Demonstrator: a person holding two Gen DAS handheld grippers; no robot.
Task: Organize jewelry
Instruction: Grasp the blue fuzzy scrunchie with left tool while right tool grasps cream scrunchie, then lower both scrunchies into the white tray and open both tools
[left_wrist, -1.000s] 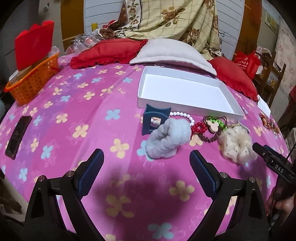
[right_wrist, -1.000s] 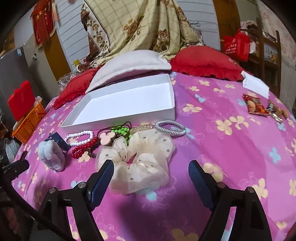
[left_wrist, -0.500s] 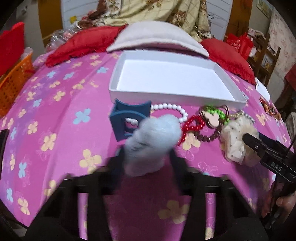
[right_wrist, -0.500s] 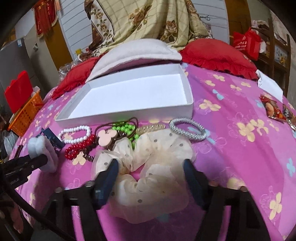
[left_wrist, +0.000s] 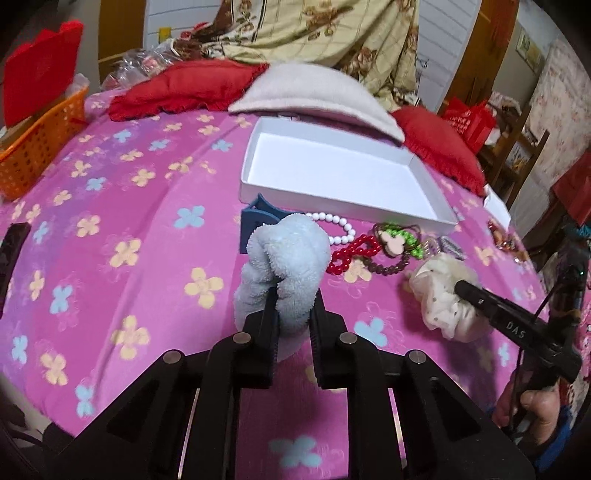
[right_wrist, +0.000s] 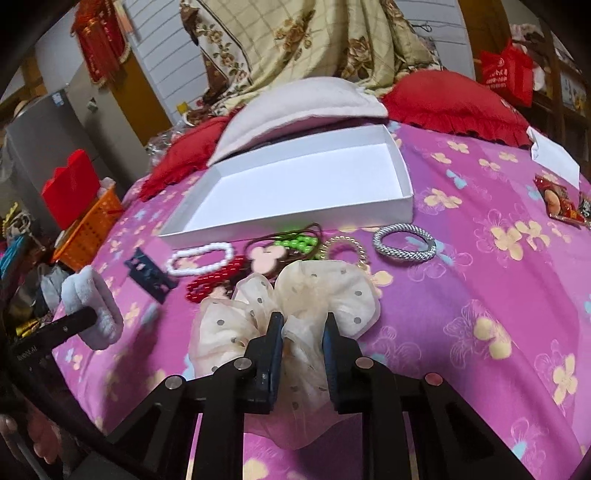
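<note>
My left gripper (left_wrist: 293, 299) is shut on a fluffy pale blue scrunchie (left_wrist: 286, 258) and holds it just above the pink bedspread. My right gripper (right_wrist: 302, 325) is shut on a cream polka-dot scrunchie (right_wrist: 314, 291), which also shows in the left wrist view (left_wrist: 441, 295). Behind them lie a white bead bracelet (right_wrist: 199, 256), a red bead bracelet (right_wrist: 214, 282), a pink mouse-shaped charm with green beads (right_wrist: 264, 258), a gold coil band (right_wrist: 345, 249), a silver bangle (right_wrist: 404, 242) and a dark blue clip (right_wrist: 149, 275). The open white box (right_wrist: 295, 218) stands beyond them.
Red cushions (left_wrist: 184, 88) and a grey pillow (left_wrist: 314, 96) lie behind the box. An orange basket (left_wrist: 37, 147) stands at the far left. Snack packets (right_wrist: 561, 199) and a white paper (right_wrist: 554, 155) lie at the right. A black object (left_wrist: 9, 251) lies at the left edge.
Both grippers moved forward and closed: the left one on the pale blue scrunchie, the right one on the cream scrunchie. Both scrunchies now sit slightly lifted.
</note>
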